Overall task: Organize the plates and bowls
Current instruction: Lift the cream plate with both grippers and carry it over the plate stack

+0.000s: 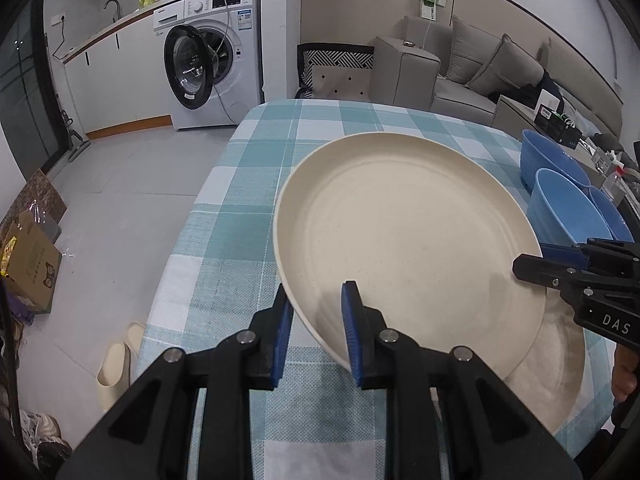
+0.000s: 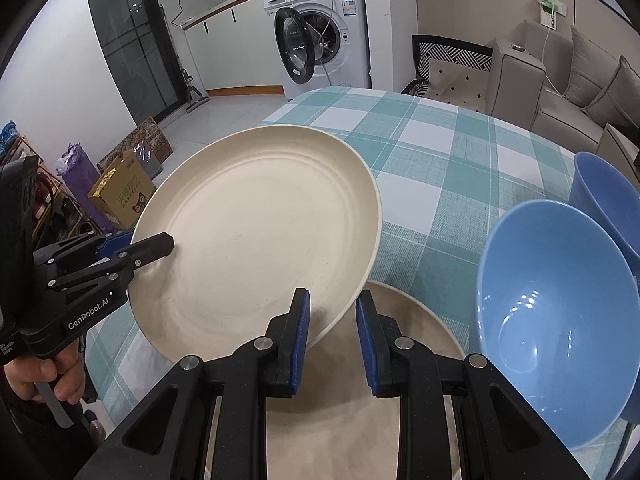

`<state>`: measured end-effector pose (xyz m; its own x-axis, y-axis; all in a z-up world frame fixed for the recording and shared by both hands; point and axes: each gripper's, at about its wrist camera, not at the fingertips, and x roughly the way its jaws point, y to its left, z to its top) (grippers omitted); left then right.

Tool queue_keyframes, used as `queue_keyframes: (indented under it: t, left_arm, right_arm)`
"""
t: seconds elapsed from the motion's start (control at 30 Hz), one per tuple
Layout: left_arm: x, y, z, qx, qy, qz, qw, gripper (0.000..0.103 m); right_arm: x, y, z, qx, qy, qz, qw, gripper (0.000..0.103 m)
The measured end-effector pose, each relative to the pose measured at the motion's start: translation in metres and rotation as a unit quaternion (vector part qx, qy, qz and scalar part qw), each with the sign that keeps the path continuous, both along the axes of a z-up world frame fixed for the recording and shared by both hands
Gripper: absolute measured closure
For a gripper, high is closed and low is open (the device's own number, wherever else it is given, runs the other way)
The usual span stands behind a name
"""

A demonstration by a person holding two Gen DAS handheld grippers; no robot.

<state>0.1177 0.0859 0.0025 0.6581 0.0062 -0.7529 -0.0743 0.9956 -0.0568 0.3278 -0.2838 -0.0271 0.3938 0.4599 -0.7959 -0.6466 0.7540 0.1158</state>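
- Gripping the cream plate (image 1: 404, 236) from both sides: left gripper (image 1: 318, 332) pinches its near-left rim, right gripper (image 2: 332, 336) pinches its near-right rim.
- Plate is lifted off the table, tilted, its hollow side facing the cameras; it hangs over the near part of the checked tablecloth (image 1: 256, 184).
- Left wrist view: blue pads (image 1: 350, 320) sit on either side of the rim, jaws nearly together on it; right gripper's black finger enters from the right edge and reaches the plate's rim.
- Second cream plate (image 2: 352, 420) lies flat on the cloth, just below and partly under the held one.
- Two blue bowls on the right side of the table: nearer blue bowl (image 2: 556, 320) just beside the flat plate, farther blue bowl (image 2: 604, 196) behind it, touching or almost.
- Person's hand (image 2: 38, 376) wraps the left gripper's handle.
- Background: washing machine (image 1: 212, 60) with door open, grey sofa (image 1: 480, 68).
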Motion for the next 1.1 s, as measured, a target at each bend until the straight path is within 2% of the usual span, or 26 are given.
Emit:
queue_keyframes:
  t: [1.1]
  left_arm:
    - [-0.034, -0.046, 0.010, 0.021, -0.009, -0.056, 0.9982, 0.080]
  right_arm:
    - [-0.035, -0.065, 0.004, 0.028, 0.004, -0.014, 0.999, 0.079]
